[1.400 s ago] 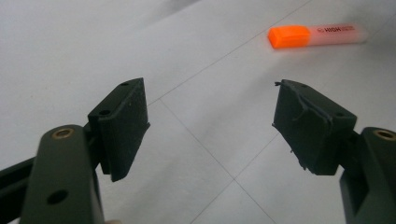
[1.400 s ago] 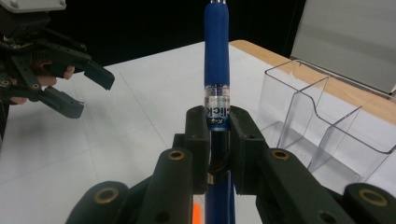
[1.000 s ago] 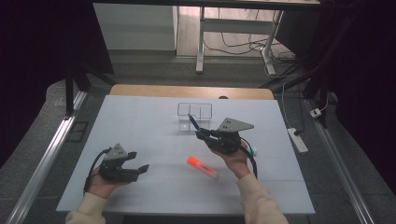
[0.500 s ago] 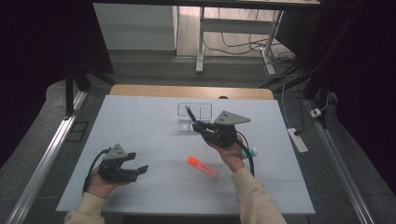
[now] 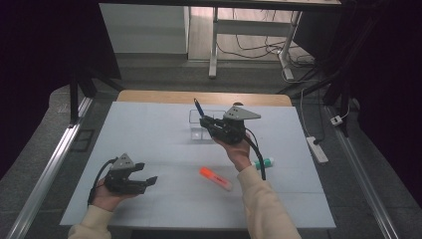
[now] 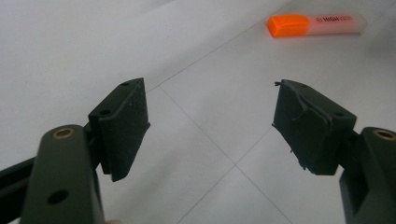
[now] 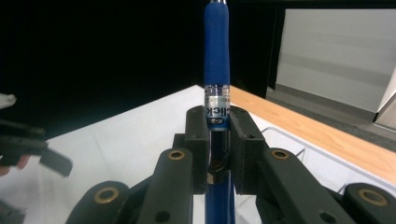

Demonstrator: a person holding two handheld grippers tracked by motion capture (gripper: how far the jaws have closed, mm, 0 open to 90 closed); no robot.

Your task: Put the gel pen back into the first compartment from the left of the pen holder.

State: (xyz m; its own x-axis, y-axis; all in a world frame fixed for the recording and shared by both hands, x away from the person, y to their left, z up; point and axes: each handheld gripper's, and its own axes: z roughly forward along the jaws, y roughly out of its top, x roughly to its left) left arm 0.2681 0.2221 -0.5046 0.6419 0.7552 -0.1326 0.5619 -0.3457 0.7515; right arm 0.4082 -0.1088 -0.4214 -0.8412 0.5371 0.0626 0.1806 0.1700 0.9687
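Blue pen (image 7: 216,70) clamped upright between right tool (image 7: 218,140) pads, above clear box (image 5: 201,124) near counter (image 5: 149,129) far edge; left tool (image 6: 210,126) apart, empty.

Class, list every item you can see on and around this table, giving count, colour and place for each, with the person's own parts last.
Pen: one, blue, clamped upright in the right gripper, above the box.
Box: one, clear, far middle of the table.
Highlighter: one, orange, lying near the front middle.
Marker: one, white with green, beside the right forearm.
Table: one, white top, wooden far edge.
Power strip: one, white, floor at right.
Left gripper: one, black, open, front left.
Right gripper: one, black, shut on the pen.
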